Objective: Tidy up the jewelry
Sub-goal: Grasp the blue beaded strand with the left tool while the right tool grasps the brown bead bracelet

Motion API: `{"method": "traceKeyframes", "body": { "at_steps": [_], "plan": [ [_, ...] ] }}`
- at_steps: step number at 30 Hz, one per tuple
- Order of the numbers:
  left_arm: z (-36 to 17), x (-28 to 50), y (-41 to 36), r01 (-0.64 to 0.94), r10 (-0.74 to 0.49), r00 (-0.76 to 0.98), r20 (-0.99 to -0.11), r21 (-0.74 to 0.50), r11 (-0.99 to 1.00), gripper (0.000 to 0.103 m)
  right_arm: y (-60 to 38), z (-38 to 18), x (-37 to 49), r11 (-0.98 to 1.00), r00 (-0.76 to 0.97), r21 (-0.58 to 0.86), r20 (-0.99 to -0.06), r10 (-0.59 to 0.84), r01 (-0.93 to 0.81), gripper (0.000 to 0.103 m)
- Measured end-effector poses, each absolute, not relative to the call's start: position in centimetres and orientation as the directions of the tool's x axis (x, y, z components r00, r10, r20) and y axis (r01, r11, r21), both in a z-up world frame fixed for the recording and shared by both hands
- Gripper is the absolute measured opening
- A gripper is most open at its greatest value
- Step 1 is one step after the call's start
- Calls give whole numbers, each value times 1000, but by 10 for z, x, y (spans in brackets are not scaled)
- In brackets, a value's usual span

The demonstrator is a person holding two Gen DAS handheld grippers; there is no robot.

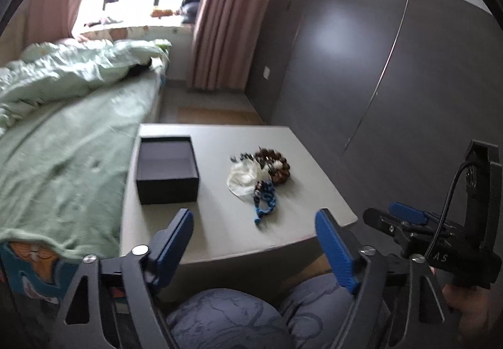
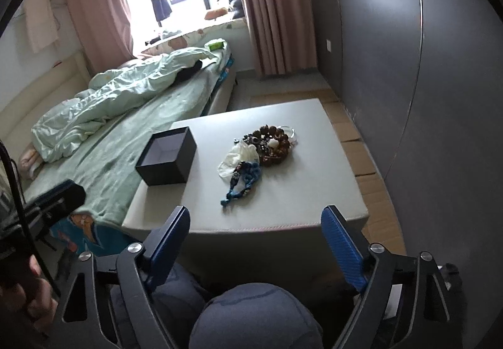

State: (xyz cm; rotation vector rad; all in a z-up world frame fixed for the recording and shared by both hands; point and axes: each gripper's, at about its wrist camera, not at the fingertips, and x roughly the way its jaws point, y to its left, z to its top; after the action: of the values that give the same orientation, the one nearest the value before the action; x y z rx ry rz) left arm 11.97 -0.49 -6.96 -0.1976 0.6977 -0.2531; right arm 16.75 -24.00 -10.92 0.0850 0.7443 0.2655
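left gripper point(image 1: 254, 242): blue-padded fingers point(image 1: 336, 250) spread wide, holding nothing, raised above the near edge of the grey table point(image 1: 220, 242). right gripper point(image 2: 256, 246): fingers point(image 2: 342, 250) likewise spread and empty, over the same near edge; it also shows at the right margin of the left wrist view. person's knees point(image 2: 251, 314) lie below both tools. on the table, a heap of jewelry point(image 1: 262, 174): brown bead bracelets point(image 2: 273, 143) at the far end, a white pouch point(image 1: 243, 177) in the middle, a blue braided cord point(image 2: 242, 185) trailing nearest. an open black box point(image 1: 166, 171) stands to the left of the heap, apart from it, its interior dark. beyond: bed with green quilt point(image 2: 125, 88), pink curtains point(image 2: 270, 12), dark wardrobe point(image 1: 377, 66).
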Motion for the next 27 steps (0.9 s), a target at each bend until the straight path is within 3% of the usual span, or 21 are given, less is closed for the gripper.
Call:
{"method": "traceKeyframes", "body": {
  "at_steps": [14,27],
  "plan": [
    [-132,220,-33,221,-380,564,-733,-310,925,58,-258,-142,248,963,648,235,-714,264,-134,78],
    [-189,290,-56,196,-355,421,-835,-298,934,40,-268,-171,291,960,612,266,-747,260,-84,77]
  ]
}}
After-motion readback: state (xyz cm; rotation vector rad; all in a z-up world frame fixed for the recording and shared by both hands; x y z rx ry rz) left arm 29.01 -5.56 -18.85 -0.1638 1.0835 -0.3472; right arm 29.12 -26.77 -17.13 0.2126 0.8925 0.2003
